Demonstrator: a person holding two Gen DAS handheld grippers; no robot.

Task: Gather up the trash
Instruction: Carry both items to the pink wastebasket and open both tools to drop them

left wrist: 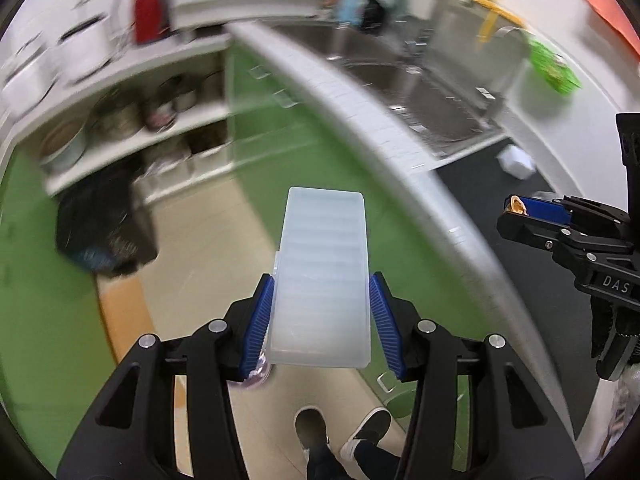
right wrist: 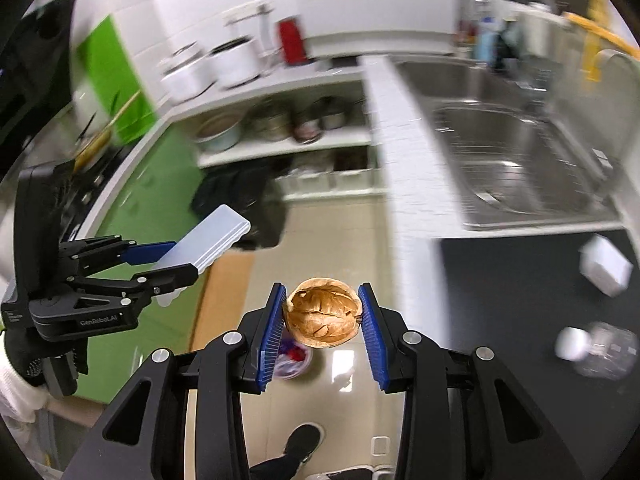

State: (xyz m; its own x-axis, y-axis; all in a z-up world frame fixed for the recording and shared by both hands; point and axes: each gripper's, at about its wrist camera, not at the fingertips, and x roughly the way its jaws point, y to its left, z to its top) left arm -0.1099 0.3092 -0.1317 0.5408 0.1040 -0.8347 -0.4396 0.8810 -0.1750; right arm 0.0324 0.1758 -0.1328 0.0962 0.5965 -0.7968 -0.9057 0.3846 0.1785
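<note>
My left gripper (left wrist: 322, 284) is shut on a translucent white plastic box (left wrist: 322, 280) and holds it in the air above the kitchen floor; the box also shows in the right wrist view (right wrist: 208, 246). My right gripper (right wrist: 323, 292) is shut on a brown walnut shell (right wrist: 322, 318), also held above the floor; the shell also shows in the left wrist view (left wrist: 517, 205). A black trash bag (left wrist: 102, 224) stands on the floor by the shelves ahead. A white crumpled item (right wrist: 606, 266) and a clear plastic bottle (right wrist: 596, 350) lie on the dark counter.
A steel sink (right wrist: 516, 160) is set in the counter on the right. Shelves with pots (right wrist: 280, 124) stand ahead. Green cabinet fronts (left wrist: 304, 152) line both sides. The person's shoes (left wrist: 340, 432) are below on the tiled floor. A small bin with trash (right wrist: 294, 356) sits under my right gripper.
</note>
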